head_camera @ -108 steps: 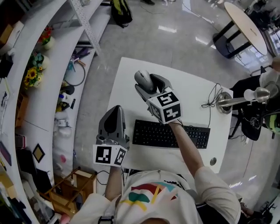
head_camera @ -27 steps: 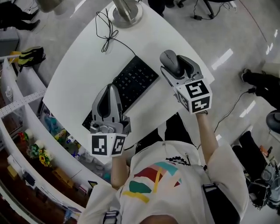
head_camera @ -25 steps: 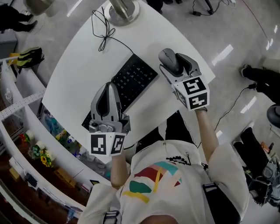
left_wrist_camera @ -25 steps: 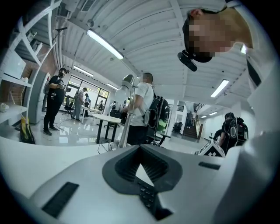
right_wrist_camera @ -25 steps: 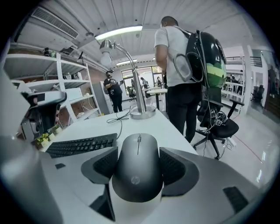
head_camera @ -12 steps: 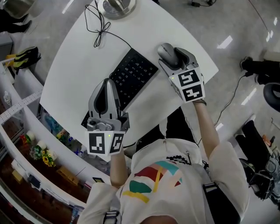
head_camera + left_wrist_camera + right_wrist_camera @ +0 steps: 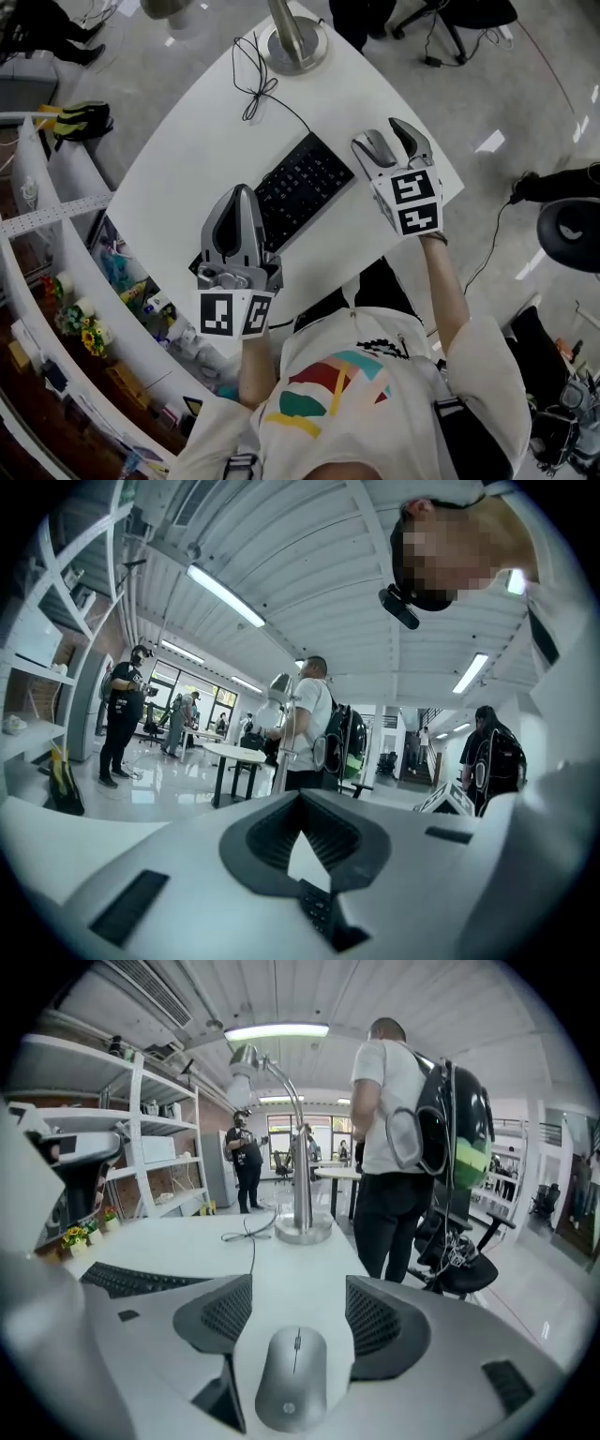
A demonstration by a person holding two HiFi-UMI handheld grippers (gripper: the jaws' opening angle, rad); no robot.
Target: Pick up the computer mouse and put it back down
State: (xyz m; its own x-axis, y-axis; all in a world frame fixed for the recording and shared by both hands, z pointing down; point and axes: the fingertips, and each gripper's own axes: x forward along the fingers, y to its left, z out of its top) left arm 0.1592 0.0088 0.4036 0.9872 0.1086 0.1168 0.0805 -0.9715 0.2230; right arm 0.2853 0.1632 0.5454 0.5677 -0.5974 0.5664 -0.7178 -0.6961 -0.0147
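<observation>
Evidently wide apart: right gripper (image 7: 294, 1299), pads clear of both flanks of the mouse (image 7: 291, 1377), which lies flat on the table (image 7: 187, 1241), low centre in the right gripper view. Judging by that, either about to clamp or just let go. For a grip: stay square to the mouse and close evenly on its sides. For leaving: back straight out, no nudge. Left gripper (image 7: 241, 195), jaws together and empty, by the keyboard (image 7: 302, 187) at mid frame: keep clear.
</observation>
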